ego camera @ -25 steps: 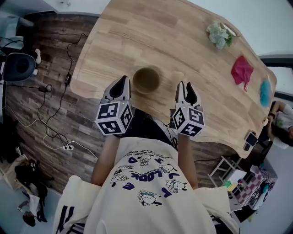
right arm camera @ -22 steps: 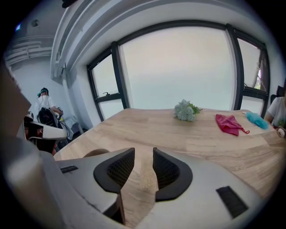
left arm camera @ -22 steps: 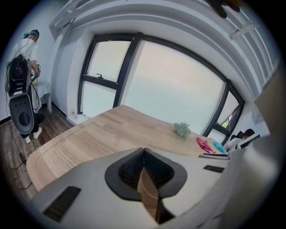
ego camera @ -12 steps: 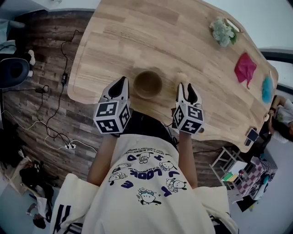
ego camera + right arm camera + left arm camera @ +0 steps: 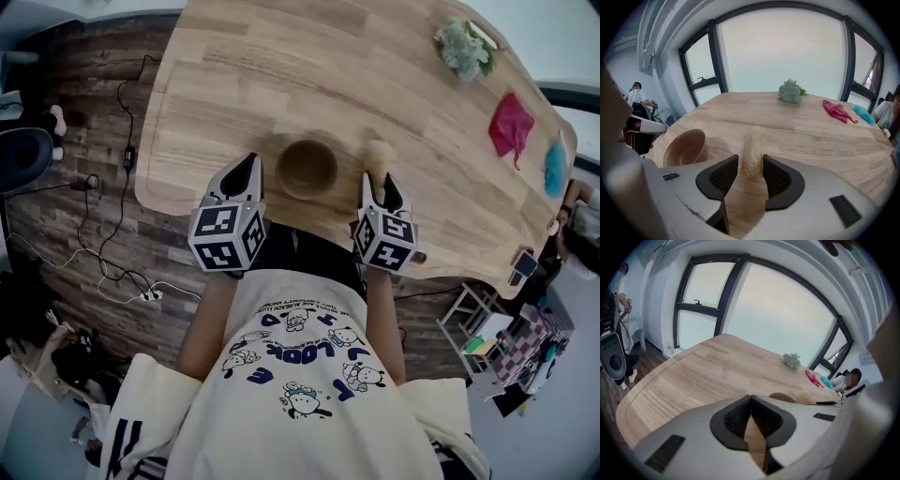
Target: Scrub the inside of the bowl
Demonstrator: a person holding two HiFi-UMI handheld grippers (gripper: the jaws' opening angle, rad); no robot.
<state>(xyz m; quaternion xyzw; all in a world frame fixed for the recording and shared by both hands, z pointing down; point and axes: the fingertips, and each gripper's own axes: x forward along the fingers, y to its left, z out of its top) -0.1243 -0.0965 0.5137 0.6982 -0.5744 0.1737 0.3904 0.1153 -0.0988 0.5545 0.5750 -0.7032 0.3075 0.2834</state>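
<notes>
right tongs (image 5: 750, 161) just popped open either side of the loofah (image 5: 752, 140) mid-frame, not gripping yet, so they should sink lower before squeezing, left tongs (image 5: 750, 397) clenched empty beside the bowl (image 5: 307, 169)

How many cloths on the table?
2. A red cloth lies toward the right end of the table; a blue cloth lies just beyond it at the edge. Nothing appears to hide more.

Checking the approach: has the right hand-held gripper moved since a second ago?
Yes. The right hand-held gripper has edged toward the loofah, now in line with it; its jaws have just been opening round the near end.
</notes>
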